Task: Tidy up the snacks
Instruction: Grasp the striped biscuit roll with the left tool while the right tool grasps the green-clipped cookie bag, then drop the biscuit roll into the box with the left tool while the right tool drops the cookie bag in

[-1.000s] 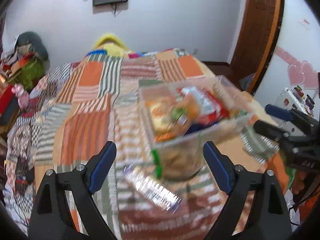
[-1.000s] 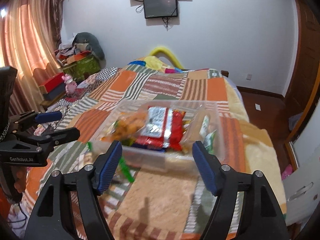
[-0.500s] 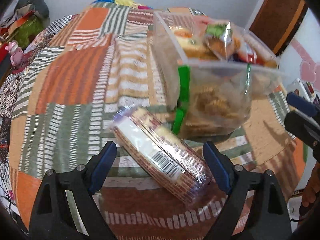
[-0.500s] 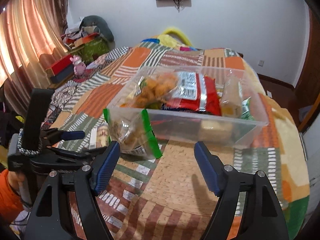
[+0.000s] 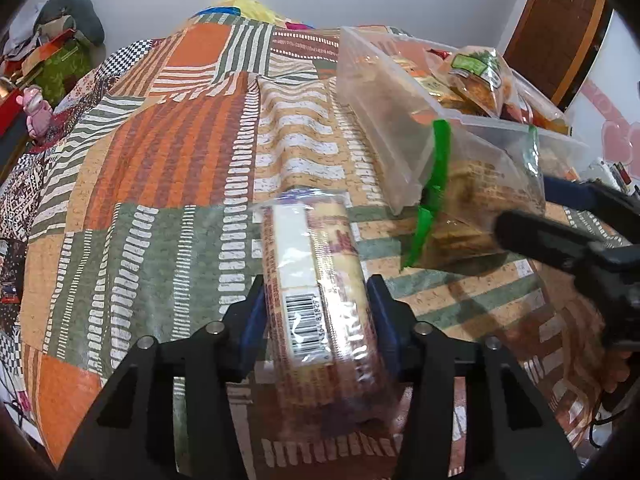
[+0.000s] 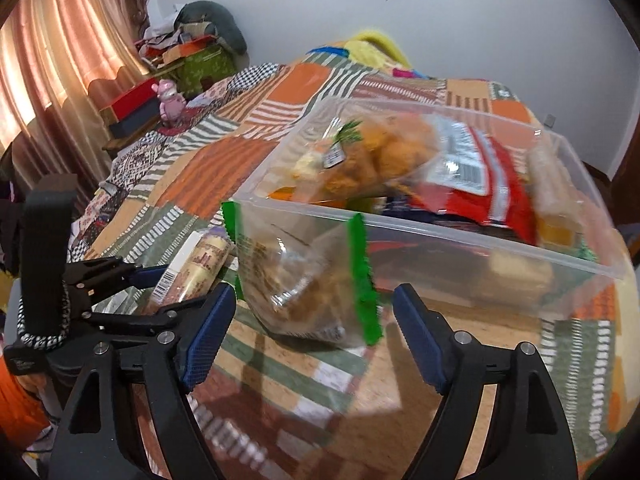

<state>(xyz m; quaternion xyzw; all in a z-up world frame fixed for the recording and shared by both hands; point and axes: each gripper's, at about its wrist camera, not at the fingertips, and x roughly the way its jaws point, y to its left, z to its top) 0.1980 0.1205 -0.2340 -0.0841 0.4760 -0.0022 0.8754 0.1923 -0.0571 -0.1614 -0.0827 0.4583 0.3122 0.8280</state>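
My left gripper (image 5: 316,308) is shut on a long biscuit pack (image 5: 316,284) with a barcode, lying on the patchwork bedspread; it also shows in the right wrist view (image 6: 192,270). A clear bag with green edges (image 6: 308,276), holding brown snacks, leans against a clear plastic bin (image 6: 460,236) full of snack packets. My right gripper (image 6: 312,320) is open, its fingers on either side of that bag without touching it. In the left wrist view the bag (image 5: 468,208) and bin (image 5: 384,100) are at the right.
The patchwork bedspread (image 5: 160,160) covers the bed. A pink toy (image 6: 172,100) and boxes sit on a side table at the left. A wooden door (image 5: 560,28) is at the right.
My left gripper has moved forward and closed on the biscuit pack. My right gripper has moved closer to the green-edged bag and the bin.
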